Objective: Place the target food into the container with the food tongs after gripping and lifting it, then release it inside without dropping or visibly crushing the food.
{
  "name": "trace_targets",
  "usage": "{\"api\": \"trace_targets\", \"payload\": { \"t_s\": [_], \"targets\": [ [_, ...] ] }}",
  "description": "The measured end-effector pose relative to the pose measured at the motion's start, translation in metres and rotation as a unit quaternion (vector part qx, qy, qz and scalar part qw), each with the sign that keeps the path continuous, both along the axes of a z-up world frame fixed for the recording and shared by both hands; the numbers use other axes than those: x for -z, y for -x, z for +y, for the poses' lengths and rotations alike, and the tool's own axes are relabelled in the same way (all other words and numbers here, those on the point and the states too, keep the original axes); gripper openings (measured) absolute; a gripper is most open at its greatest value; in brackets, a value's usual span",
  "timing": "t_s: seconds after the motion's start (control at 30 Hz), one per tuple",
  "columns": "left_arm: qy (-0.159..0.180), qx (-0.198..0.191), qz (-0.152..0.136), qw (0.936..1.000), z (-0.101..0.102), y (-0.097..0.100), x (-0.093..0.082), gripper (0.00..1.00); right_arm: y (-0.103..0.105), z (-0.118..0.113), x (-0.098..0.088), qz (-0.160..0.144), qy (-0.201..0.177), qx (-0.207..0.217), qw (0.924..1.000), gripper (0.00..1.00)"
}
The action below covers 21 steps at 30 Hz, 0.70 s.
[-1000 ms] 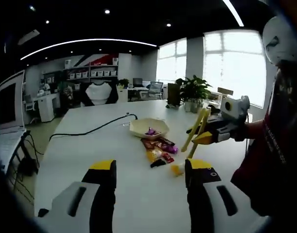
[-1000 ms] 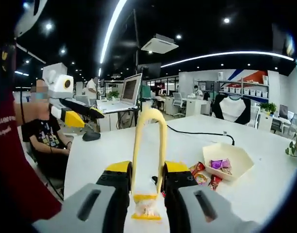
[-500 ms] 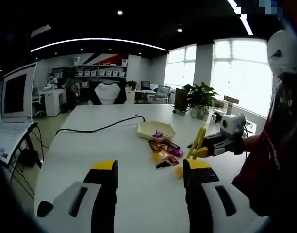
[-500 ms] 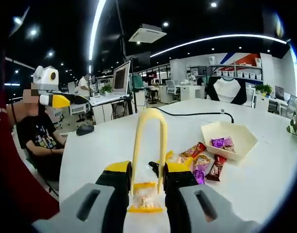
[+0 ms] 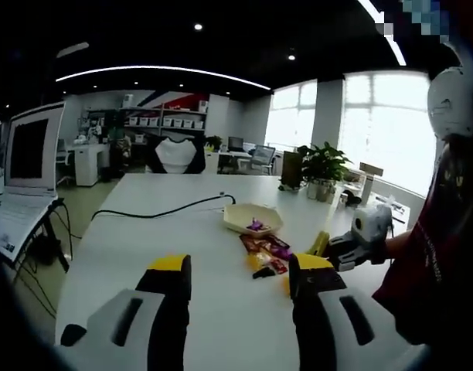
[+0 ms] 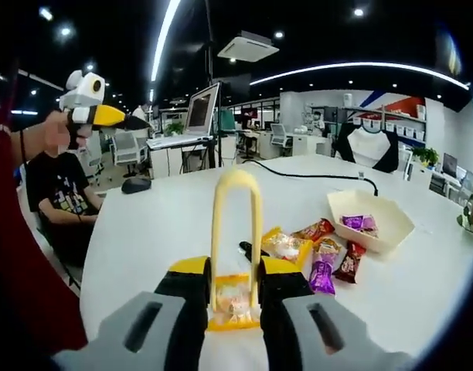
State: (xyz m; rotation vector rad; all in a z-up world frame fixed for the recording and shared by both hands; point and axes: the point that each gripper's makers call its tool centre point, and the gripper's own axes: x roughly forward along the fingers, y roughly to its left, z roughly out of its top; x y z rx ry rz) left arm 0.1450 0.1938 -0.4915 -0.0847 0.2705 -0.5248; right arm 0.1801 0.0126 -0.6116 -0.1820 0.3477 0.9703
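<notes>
Right gripper (image 6: 233, 297) pinches yellow tongs (image 6: 235, 232) by their arms, loop end pointing toward the bowl (image 6: 373, 219); a yellow-edged snack (image 6: 232, 303) sits between the tong tips. Left gripper (image 5: 238, 286) is spread, holding nothing, above the table (image 5: 144, 232). More snacks (image 6: 323, 255) lie just beside the bowl, on the tongs' side; purple ones (image 6: 358, 222) lie inside the bowl.

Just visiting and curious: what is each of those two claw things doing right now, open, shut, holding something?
Left gripper: open, holding nothing.
Right gripper: shut on the yellow food tongs.
</notes>
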Motion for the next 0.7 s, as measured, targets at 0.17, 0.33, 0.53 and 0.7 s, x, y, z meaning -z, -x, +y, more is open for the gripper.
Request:
{"api": "trace_targets", "payload": {
  "t_s": [0.17, 0.33, 0.53, 0.7],
  "targets": [
    [-0.010, 0.009, -0.001, 0.9999, -0.008, -0.003, 0.002, 0.54, -0.003, -0.005, 0.000, 0.017, -0.001, 0.011, 0.9998, 0.19],
    [-0.013, 0.012, -0.005, 0.9998, -0.010, -0.008, 0.000, 0.54, -0.006, -0.007, -0.007, 0.025, -0.003, 0.009, 0.9996, 0.17],
    [0.016, 0.020, -0.020, 0.9995, -0.019, -0.013, -0.008, 0.51, -0.023, -0.022, -0.032, -0.016, -0.002, 0.036, 0.9992, 0.17],
    [0.015, 0.024, -0.020, 0.9994, -0.020, -0.019, -0.010, 0.50, -0.044, -0.036, -0.057, -0.040, -0.011, 0.052, 0.9977, 0.17]
  ]
}}
